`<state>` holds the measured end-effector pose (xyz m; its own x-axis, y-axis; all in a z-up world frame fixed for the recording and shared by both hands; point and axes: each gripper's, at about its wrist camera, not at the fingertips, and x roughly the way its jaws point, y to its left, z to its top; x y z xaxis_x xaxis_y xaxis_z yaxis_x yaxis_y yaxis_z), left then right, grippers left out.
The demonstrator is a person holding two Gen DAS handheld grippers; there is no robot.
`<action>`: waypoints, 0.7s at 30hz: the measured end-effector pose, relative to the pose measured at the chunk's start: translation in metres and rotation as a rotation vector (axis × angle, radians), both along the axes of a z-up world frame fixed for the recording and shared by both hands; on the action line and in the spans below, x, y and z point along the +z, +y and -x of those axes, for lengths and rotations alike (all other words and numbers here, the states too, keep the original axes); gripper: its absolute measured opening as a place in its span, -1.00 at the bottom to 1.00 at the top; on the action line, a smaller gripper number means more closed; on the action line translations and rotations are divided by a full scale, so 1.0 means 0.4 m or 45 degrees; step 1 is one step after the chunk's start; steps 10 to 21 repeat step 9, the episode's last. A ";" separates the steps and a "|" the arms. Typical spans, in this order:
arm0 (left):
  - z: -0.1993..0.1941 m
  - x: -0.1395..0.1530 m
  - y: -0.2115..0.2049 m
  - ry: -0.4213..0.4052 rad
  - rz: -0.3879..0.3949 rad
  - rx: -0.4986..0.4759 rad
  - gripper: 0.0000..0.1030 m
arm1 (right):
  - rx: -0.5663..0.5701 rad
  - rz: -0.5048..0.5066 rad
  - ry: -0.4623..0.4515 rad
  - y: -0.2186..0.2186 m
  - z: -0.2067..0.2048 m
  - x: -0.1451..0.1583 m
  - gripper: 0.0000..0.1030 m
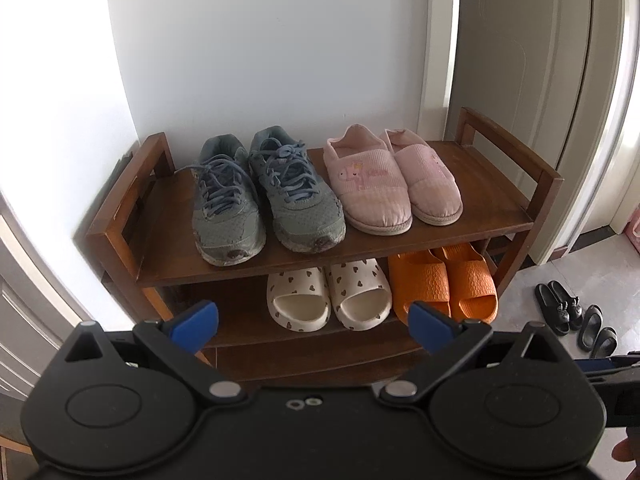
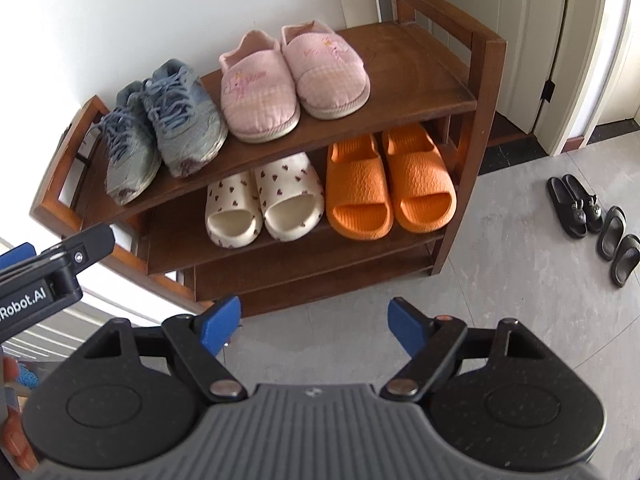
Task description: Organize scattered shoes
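Two black sandal pairs (image 2: 592, 220) lie on the floor (image 2: 500, 280), well right of both tongs, left (image 1: 312, 326) and right (image 2: 314, 324), each spread and empty.

left gripper (image 1: 313, 325) angled downward, jaws spread wide and empty, right gripper (image 2: 315, 325) tilted down steeper, jaws wide apart too, nothing gripped

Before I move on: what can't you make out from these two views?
- Bottom shelf of the rack: contents hidden by the shelf above, both views.
- Black sandals on the floor: buckle detail too small.
- Left tool: cut off by the right view's edge.
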<state>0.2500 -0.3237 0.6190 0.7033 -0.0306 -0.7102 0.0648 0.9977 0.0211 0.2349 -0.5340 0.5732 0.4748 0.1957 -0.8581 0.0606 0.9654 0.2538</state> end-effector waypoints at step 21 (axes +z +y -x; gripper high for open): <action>0.067 -0.007 0.036 -0.013 0.044 -0.025 1.00 | -0.092 -0.049 0.069 0.022 0.078 -0.020 0.62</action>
